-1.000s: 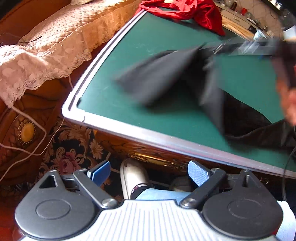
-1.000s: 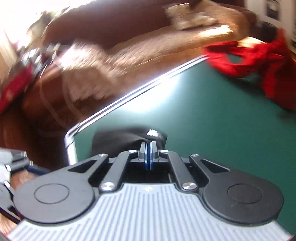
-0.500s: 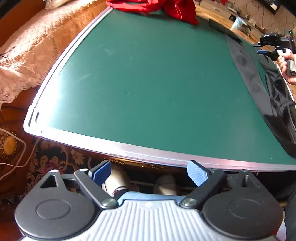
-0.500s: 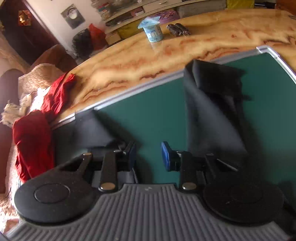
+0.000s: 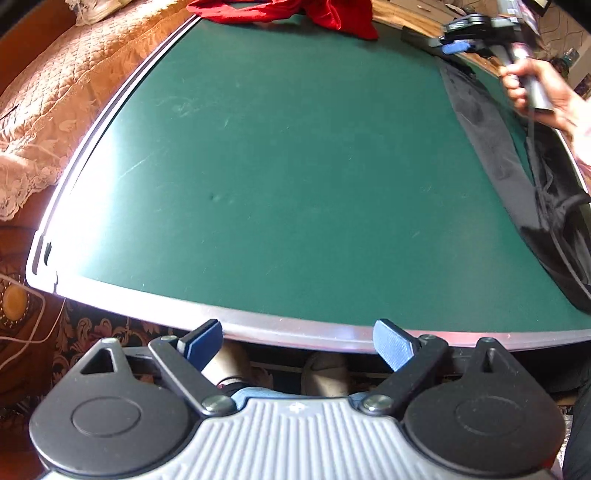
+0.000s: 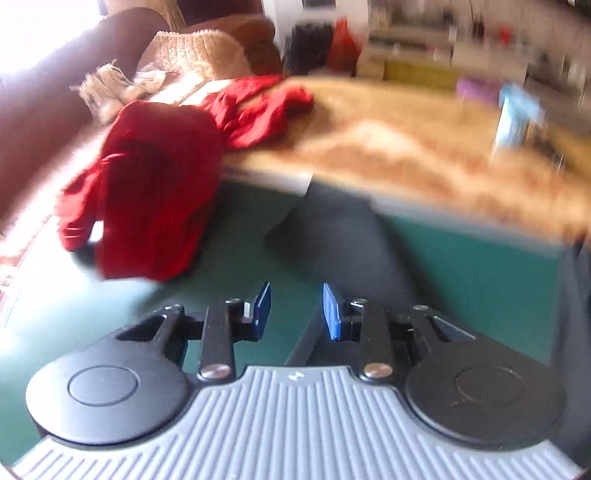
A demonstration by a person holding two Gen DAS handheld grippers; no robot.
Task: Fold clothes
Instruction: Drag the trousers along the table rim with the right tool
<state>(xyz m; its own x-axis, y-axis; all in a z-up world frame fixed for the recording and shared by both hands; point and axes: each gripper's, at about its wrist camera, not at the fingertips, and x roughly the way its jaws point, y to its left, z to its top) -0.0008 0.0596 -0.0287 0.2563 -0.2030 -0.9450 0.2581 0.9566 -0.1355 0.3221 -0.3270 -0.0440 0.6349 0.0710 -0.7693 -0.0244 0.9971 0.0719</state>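
Observation:
A black garment [image 5: 495, 147] lies stretched along the right side of the green mat [image 5: 295, 166]; its far end shows in the right wrist view [image 6: 332, 236]. A red garment [image 5: 295, 11] is bunched at the mat's far edge, large in the right wrist view [image 6: 147, 192]. My left gripper [image 5: 297, 341] is open and empty, held off the mat's near edge. My right gripper [image 6: 295, 310] is open and empty above the far end of the black garment; in the left wrist view it [image 5: 458, 46] hovers at the far right, held by a hand [image 5: 535, 88].
A sofa with a lace cover [image 5: 55, 92] runs along the left of the table. A marbled tabletop [image 6: 424, 147] lies beyond the mat, with a blue cup [image 6: 517, 118] on it. Feet [image 5: 325, 373] and patterned carpet [image 5: 85, 332] show below the near edge.
The right gripper let go of the black garment, now laid along the mat's right side, and swung left toward the red garment. The left gripper stayed open, viewing more of the mat.

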